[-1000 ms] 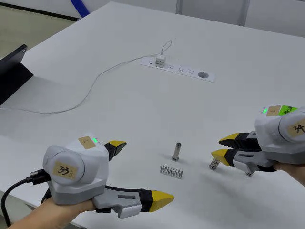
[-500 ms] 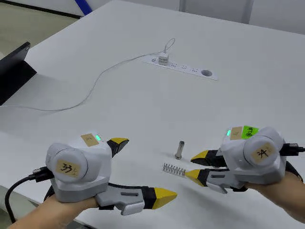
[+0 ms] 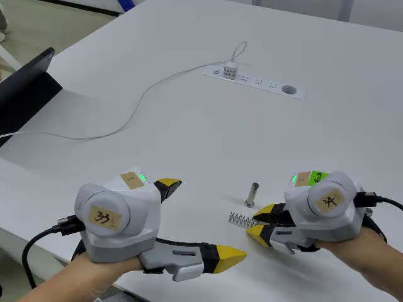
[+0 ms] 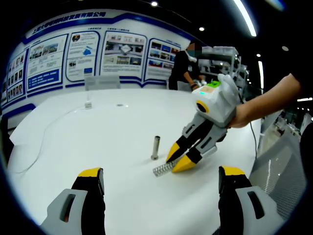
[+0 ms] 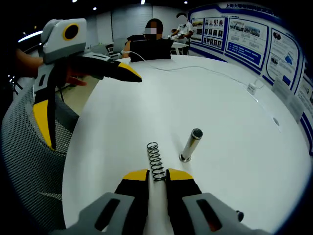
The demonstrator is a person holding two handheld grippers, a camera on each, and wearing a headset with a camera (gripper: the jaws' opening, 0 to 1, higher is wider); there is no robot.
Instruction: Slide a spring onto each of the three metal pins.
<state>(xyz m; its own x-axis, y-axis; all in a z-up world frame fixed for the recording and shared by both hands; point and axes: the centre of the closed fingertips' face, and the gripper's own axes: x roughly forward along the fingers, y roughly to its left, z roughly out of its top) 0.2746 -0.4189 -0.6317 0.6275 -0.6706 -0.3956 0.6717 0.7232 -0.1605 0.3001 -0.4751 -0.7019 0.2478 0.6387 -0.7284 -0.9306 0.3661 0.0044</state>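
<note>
- Count: one short upright silver metal pin [image 3: 252, 194], one coiled steel spring [image 3: 239, 219], two grey grippers with yellow tips, one long white power strip [image 3: 258, 80], one thin white cable [image 3: 138, 107], one dark tablet [image 3: 25, 94].
- The pin stands on its flanged base on the white tabletop [image 3: 189, 145]. It carries no spring.
- The spring lies flat on the tabletop just beside the pin, on the person's side of it, and does not touch it.
- Edges: the pin and spring sit near the table's near edge, and both hands hang over that edge. In the right gripper view the rim curves off to the pin's left, with grey mesh [image 5: 24, 161] beyond it.
- Open room: bare tabletop stretches from the pin out to the power strip, well apart on the far side. The cable loops away from the strip to the pin's far left. The tablet is propped at the left table edge.
- The stretch between the pin and the left gripper [image 3: 209, 219] is bare too.
- Left gripper: jaws spread wide, holding nothing and touching nothing, low over the table well to the pin's left.
- Right gripper [image 3: 257, 221]: just to the pin's near right, tips down at the table. Its jaws are drawn in to about the spring's width, with the spring's near end between the tips. I cannot tell whether they press on it.
</note>
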